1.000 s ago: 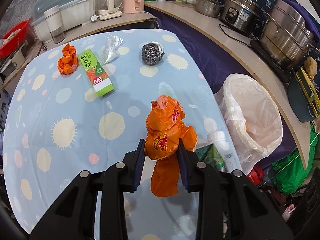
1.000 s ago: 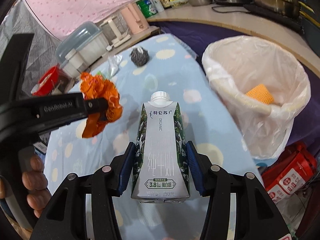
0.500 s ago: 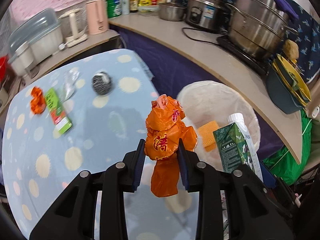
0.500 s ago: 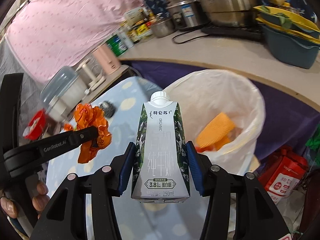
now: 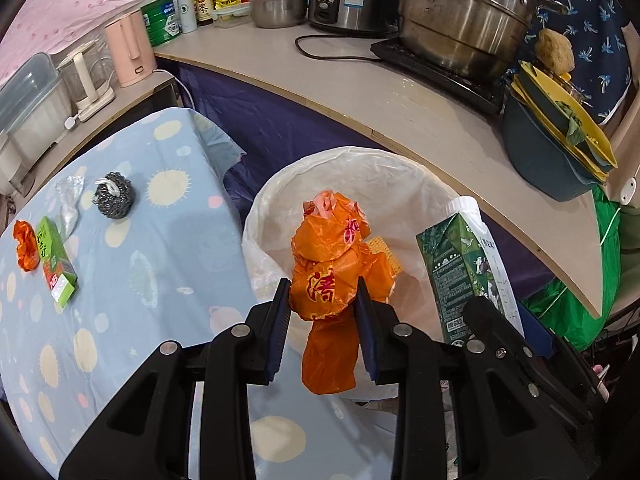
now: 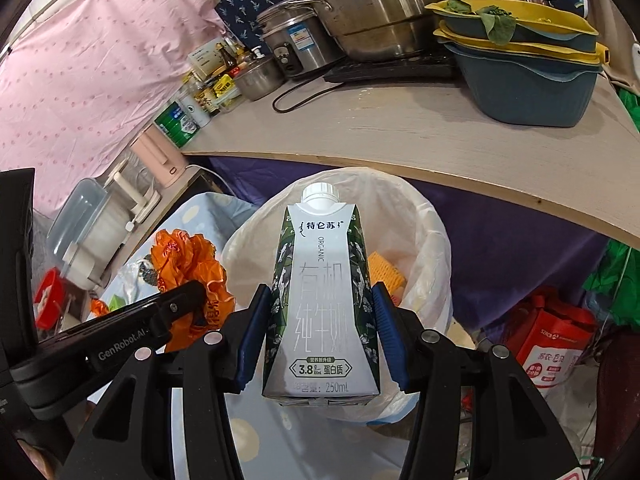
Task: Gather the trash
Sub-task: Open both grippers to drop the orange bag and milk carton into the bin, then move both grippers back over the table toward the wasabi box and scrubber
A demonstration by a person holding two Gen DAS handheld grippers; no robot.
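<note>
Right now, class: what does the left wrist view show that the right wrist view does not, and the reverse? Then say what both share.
Only the left wrist view shows the green box and the steel scourer clearly on the blue tablecloth.

Only the right wrist view shows the red bag on the floor.

Both show the lined bin, the orange bag shut in the left gripper, and the milk carton shut in the right gripper.

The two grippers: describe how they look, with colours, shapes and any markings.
Both are matte black plastic. The left gripper and right gripper each have two angular arms with triangular cut-outs and silver screw heads. Flat, ribbed dark-blue pads line the fingers. The left gripper's side reads "GenRobot.AI" in white.
</note>
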